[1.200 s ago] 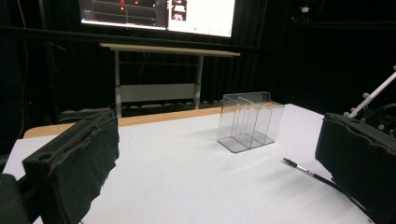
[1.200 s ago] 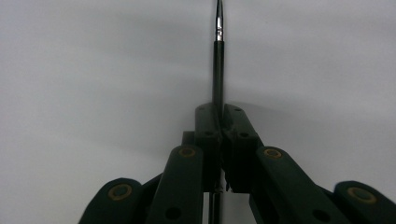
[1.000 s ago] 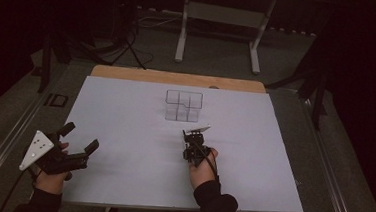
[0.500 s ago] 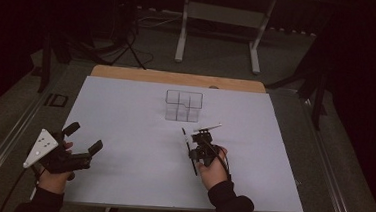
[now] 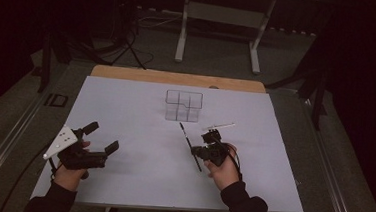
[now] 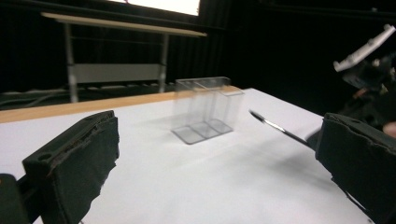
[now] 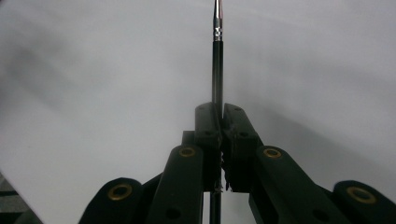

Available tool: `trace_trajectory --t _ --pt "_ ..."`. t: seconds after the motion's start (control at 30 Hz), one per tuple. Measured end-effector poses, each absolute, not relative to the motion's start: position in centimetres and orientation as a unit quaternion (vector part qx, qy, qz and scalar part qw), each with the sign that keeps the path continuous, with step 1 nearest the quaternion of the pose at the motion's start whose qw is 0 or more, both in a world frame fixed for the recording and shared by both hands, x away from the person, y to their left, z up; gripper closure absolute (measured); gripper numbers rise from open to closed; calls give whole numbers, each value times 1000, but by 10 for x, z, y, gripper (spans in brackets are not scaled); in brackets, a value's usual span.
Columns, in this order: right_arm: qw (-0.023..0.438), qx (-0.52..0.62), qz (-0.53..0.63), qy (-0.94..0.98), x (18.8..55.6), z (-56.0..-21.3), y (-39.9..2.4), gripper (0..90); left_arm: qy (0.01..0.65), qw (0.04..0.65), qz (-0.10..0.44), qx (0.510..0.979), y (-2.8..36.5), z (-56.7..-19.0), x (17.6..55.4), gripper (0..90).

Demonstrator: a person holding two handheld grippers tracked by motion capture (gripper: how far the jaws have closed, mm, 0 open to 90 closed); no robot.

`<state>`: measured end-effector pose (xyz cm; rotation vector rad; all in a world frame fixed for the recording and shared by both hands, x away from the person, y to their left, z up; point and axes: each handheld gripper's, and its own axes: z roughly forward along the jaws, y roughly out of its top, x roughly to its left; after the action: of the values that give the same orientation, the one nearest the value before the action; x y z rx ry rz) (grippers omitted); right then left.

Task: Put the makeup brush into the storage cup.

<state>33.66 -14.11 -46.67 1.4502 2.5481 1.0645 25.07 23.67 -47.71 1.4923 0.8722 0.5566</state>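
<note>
My right hand-held gripper (image 5: 208,148) was clamped on a thin black brush with a silver ferrule (image 5: 189,144), its jaws pressed together around the handle in the right gripper view, the shaft (image 7: 217,70) running straight out beyond them over bare white surface. From above, the brush slanted up and left, its tip aimed toward the clear plastic compartmented box (image 5: 183,105) standing mid-worktop, apart from it. My left hand-held gripper (image 5: 102,137) rested near the left edge of the white worktop (image 5: 134,127), jaws wide apart and holding nothing, well apart from the box. Beyond the far wooden edge stood a grey metal table frame (image 5: 221,18) on the dark floor, with cables near it.
</note>
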Motion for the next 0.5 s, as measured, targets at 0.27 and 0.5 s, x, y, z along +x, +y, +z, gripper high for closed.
trace_trajectory --t 0.27,0.5 --pt "14 426 403 810 329 -455 -151 856 368 617 197 667 210 -478 260 31" --pt "13 408 425 808 324 -453 -154 856 367 622 170 670 202 -474 267 31"
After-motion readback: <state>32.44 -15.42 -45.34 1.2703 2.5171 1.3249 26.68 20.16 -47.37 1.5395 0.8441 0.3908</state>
